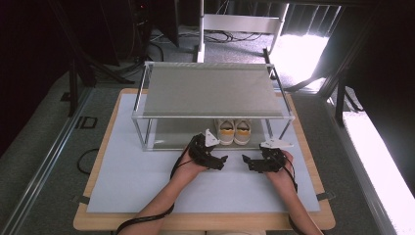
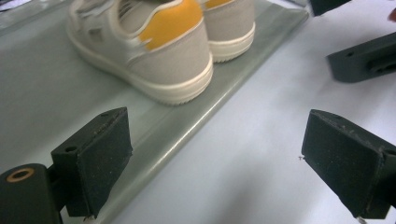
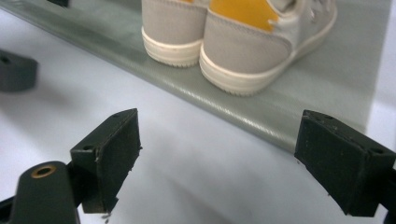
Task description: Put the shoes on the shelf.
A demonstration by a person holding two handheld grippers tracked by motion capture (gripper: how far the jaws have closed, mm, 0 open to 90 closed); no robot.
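A pair of beige sneakers (image 1: 234,131) with orange heel tabs stands heels-out on the lower shelf (image 1: 171,134) of a two-tier metal rack. Just in front of that shelf, my left gripper (image 1: 221,161) and right gripper (image 1: 247,162) hover low over the white mat, tips turned toward each other. In the left gripper view the sneakers (image 2: 163,51) lie ahead of my open left gripper (image 2: 219,163), which holds nothing. The right gripper view has the sneakers (image 3: 243,42) beyond my open, empty right gripper (image 3: 224,158).
The rack's grey top shelf (image 1: 213,90) overhangs the shoes, and its front posts (image 1: 145,132) flank the lower opening. A white mat (image 1: 137,181) covers the wooden table (image 1: 98,161). Cables trail from both grippers along the forearms.
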